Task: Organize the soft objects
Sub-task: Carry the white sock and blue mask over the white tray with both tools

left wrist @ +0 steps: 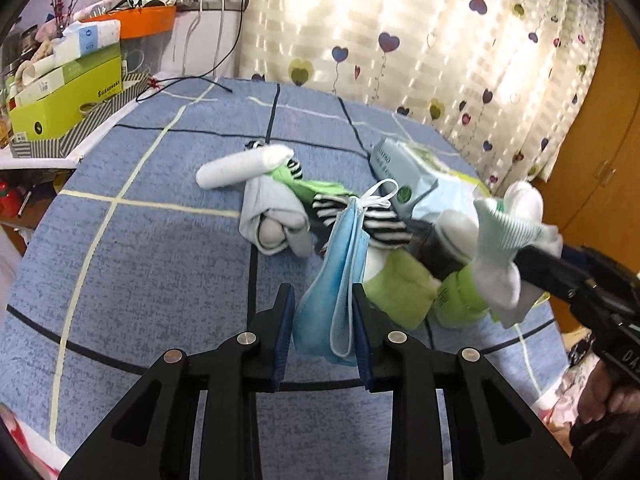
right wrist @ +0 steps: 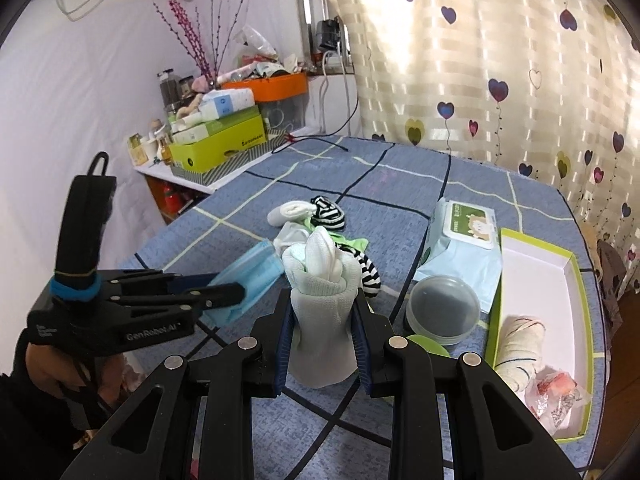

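My left gripper (left wrist: 323,300) is shut on a blue face mask (left wrist: 340,272) and holds it above the blue bed cover (left wrist: 140,260); it also shows in the right wrist view (right wrist: 240,294) with the mask (right wrist: 248,276). My right gripper (right wrist: 322,308) is shut on a rolled white sock (right wrist: 322,280), seen in the left wrist view (left wrist: 504,248). A pile of socks lies on the bed: a white roll (left wrist: 244,166), a grey-white pair (left wrist: 272,216) and black-and-white striped socks (left wrist: 360,216).
A green-edged open box (right wrist: 576,280) at the right holds a rolled cloth (right wrist: 520,336) and a packet. A wet-wipes pack (right wrist: 464,240) and a round lidded tub (right wrist: 442,308) lie beside it. A cluttered shelf (right wrist: 216,148) stands at the far left.
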Demonstrator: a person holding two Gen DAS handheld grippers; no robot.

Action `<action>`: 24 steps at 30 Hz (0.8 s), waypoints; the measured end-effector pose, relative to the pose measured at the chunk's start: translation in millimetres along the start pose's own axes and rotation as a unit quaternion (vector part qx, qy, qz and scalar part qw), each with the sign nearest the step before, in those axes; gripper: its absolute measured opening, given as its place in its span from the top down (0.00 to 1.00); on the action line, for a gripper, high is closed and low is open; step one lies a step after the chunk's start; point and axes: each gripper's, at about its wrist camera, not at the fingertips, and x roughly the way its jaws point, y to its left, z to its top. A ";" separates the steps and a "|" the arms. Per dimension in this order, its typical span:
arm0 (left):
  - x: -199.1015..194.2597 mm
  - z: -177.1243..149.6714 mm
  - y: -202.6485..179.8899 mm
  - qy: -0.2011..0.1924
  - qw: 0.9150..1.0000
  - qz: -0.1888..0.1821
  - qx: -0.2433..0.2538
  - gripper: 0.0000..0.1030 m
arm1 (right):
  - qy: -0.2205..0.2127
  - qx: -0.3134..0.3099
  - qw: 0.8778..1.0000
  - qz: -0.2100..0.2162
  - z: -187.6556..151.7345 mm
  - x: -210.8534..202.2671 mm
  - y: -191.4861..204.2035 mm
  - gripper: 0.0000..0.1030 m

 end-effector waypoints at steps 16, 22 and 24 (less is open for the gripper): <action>-9.4 26.1 -52.6 -0.027 0.998 -0.035 0.036 0.72 | -0.027 0.022 0.999 -0.028 1.9 -25.9 -29.0 0.75; -5.9 36.2 -76.5 -0.030 0.997 -0.050 0.051 0.72 | -0.036 0.034 0.998 -0.044 1.4 -36.2 -47.2 0.75; -4.5 39.5 -85.1 -0.031 0.996 -0.055 0.057 0.72 | -0.039 0.039 0.997 -0.049 0.6 -40.0 -54.2 0.75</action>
